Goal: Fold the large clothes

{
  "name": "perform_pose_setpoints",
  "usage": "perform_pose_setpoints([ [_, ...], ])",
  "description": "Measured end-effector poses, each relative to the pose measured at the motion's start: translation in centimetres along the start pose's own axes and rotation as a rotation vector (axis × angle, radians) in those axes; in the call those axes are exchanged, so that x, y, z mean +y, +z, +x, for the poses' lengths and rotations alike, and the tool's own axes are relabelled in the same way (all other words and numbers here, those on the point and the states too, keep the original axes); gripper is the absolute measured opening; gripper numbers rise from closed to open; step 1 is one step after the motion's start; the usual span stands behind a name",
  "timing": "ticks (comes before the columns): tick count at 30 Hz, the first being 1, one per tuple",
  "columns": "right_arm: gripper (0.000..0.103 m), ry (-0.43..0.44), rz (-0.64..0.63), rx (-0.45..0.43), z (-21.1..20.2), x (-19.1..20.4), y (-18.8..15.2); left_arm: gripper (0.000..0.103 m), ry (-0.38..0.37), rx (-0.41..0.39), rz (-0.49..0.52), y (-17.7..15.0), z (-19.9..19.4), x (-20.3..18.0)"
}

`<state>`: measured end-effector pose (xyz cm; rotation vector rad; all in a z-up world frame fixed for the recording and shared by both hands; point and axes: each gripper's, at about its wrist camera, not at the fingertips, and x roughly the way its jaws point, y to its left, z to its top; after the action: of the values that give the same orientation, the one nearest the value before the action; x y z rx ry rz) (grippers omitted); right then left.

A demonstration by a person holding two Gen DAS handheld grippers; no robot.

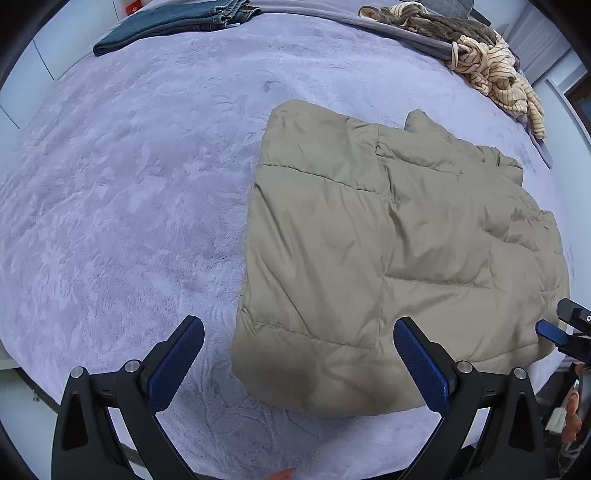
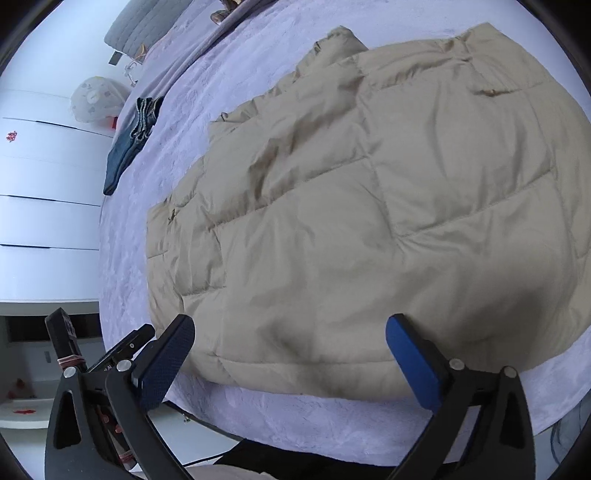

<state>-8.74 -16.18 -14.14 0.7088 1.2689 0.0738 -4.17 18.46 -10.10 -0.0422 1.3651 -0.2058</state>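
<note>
Left wrist view: the left gripper (image 1: 299, 354) hangs spread wide and empty over the near corner of a beige quilted puffer jacket (image 1: 399, 251) lying folded on the lavender bedspread (image 1: 122, 206) (folded jeans (image 1: 173, 22) far off). Right wrist view: the right gripper (image 2: 290, 350) gapes wide, empty, above the jacket's near edge.

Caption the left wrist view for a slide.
Open left gripper above the folded beige puffer jacket on a lavender bedspread.
</note>
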Motion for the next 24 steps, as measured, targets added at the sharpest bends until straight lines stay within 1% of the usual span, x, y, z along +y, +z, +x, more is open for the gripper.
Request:
perform_pose_setpoints([
  [4,0.103,-0.027,-0.015,0.01,1.4,1.6,0.6,0.103,-0.013,0.018,0.005,0.4,1.0,0.9],
  [9,0.103,-0.048,0.008,0.029,3.2,2.2,1.6,0.103,0.009,0.02,-0.001,1.3,2.5,2.6],
  [10,0.103,-0.053,0.011,0.033,3.5,2.3,1.7,0.103,0.007,0.022,-0.008,1.6,2.8,3.0],
  [11,0.103,-0.058,0.013,0.038,3.8,2.3,1.7,0.103,-0.017,0.03,-0.019,1.9,3.1,3.7],
  [13,0.103,-0.071,0.014,0.047,4.3,2.2,1.8,0.103,-0.093,0.052,-0.046,2.6,3.8,5.3],
  [16,0.103,-0.078,0.018,0.054,4.7,2.0,1.8,0.103,-0.291,0.083,-0.099,3.4,4.9,7.7],
  [17,0.103,-0.079,0.021,0.056,4.7,1.9,1.8,0.103,-0.368,0.099,-0.114,3.8,5.5,8.4],
  [20,0.103,-0.08,0.03,0.062,5.0,1.5,1.8,0.103,-0.55,0.165,-0.138,4.9,7.9,9.1],
  [22,0.103,-0.086,0.03,0.067,5.2,1.4,2.0,0.103,-0.615,0.196,-0.111,5.6,9.3,8.3],
  [23,0.103,-0.09,0.029,0.069,5.5,1.4,2.1,0.103,-0.653,0.214,-0.082,6.1,10.0,7.5],
  [24,0.103,-0.095,0.029,0.07,5.6,1.4,2.1,0.103,-0.675,0.226,-0.062,6.4,10.3,6.7],
])
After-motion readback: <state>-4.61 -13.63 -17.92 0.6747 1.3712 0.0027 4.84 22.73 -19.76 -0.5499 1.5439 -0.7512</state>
